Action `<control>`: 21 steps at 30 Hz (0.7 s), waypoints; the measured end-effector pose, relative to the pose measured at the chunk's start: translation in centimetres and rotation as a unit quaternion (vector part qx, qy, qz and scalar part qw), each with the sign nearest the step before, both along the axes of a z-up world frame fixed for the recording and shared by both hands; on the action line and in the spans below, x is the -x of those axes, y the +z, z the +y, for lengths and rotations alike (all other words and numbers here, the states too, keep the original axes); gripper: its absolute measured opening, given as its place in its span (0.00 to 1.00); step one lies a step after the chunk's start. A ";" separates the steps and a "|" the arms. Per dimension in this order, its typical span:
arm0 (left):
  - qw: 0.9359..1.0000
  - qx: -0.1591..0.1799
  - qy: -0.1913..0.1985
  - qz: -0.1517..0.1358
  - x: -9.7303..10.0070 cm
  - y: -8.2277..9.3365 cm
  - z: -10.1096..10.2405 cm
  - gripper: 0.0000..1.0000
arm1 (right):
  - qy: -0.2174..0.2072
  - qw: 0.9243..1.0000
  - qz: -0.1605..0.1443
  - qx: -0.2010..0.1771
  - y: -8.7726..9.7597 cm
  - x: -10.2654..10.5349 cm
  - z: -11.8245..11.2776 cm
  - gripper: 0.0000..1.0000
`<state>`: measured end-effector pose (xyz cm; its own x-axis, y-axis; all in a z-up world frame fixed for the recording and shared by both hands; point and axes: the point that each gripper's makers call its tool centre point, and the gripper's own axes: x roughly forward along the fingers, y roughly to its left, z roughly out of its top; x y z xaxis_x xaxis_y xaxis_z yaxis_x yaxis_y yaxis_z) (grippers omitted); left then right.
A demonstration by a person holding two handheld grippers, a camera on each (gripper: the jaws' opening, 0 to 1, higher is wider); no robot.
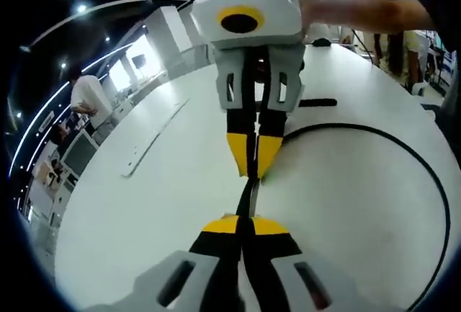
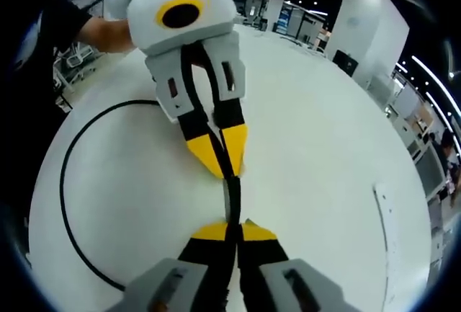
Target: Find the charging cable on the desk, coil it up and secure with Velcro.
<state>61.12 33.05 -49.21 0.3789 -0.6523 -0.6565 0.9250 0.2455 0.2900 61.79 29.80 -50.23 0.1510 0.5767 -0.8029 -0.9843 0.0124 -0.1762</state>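
Observation:
A thin black charging cable lies in a wide loop on the round white table. A short taut stretch of it runs between the two grippers, which face each other tip to tip. My left gripper is shut on the cable at the bottom of the left gripper view, with my right gripper reaching in from above. In the right gripper view, my right gripper is shut on the same cable, opposite the left gripper. A short black strip lies on the table behind.
A long white strip lies on the table, also visible as the white strip. A person's arm holds the right gripper. Another person stands by desks with monitors beyond the table edge. White pillars stand further back.

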 end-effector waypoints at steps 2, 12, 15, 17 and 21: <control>1.000 -0.005 -0.004 0.006 0.0 0.0 -0.1 0.06 | 0.003 1.000 -0.002 0.003 0.0 0.0 0.0 0.05; 1.000 -0.007 0.008 0.020 -0.7 0.1 0.0 0.14 | 0.010 1.000 -0.003 0.007 0.0 0.3 -0.1 0.05; 0.999 -0.011 0.008 0.044 -0.6 -0.3 -0.2 0.08 | 0.012 1.000 0.000 0.006 -0.1 0.5 0.0 0.05; 0.999 -0.014 0.000 0.048 -0.2 -0.4 -0.3 0.06 | 0.012 1.000 0.002 0.006 -0.1 0.5 -0.1 0.05; 0.999 -0.007 -0.003 0.049 0.0 -0.5 -0.3 0.06 | 0.013 1.000 0.000 0.007 -0.1 0.7 0.0 0.05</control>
<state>61.14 32.74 -49.69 0.3089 -0.6443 -0.6996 0.9504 0.2367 0.2017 61.13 29.75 -50.34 0.1358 0.5689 -0.8111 -0.9843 -0.0156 -0.1757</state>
